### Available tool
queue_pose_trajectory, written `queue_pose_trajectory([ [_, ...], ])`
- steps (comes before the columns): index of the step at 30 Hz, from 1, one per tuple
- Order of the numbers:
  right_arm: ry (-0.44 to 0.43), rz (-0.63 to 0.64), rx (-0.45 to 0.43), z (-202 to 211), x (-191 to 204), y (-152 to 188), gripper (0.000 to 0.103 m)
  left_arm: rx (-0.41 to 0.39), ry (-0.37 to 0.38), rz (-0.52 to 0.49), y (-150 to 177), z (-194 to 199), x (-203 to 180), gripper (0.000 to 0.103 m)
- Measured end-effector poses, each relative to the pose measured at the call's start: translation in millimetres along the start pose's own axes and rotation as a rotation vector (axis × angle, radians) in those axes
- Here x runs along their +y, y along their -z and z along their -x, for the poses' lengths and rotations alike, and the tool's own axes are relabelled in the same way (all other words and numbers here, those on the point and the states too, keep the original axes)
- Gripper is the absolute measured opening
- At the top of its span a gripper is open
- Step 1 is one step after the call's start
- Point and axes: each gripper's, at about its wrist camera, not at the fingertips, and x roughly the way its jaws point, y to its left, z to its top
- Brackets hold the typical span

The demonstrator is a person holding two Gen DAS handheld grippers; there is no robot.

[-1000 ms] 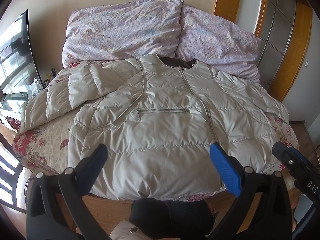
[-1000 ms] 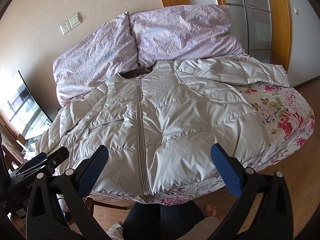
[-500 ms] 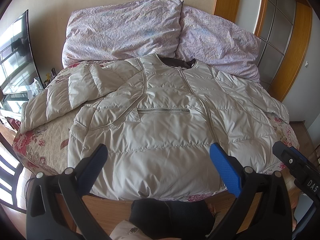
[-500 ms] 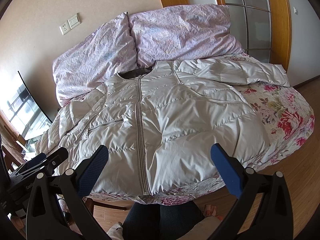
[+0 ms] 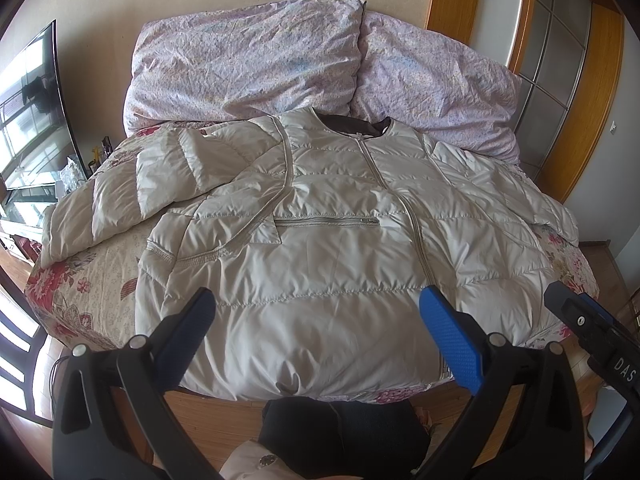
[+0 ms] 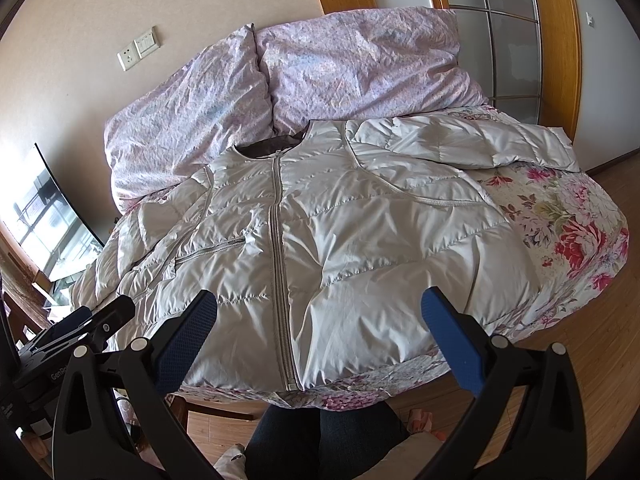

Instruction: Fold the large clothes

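While left-hidden, right sleeve [image 6: 464, 144] outspread.

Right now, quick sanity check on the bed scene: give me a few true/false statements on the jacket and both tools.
1. The jacket lies front up on the bed, zipped. True.
2. The left tool is clamped on the hem. False: it is open, holding nothing.
3. Both sleeves are folded across the chest. False: each spreads out to its side.
4. The right tool is open. True.
5. Two pillows sit behind the collar. True.
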Motion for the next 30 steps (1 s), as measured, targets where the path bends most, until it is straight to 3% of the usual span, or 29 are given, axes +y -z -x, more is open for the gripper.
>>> queue_pose_trajectory([
  [22,0.013,-0.009,0.006,-10.8,-13.1,-4.4,0.102,0.003,-0.005,-0.002,-4.9,2.8,-3.8,0.101],
  [30,0.036,-0.094,-0.030,-41.3,-49.2,-35.6,0.102,0.010,-0.050,-0.016,-18.3,-32.7,-4.0,0.101],
])
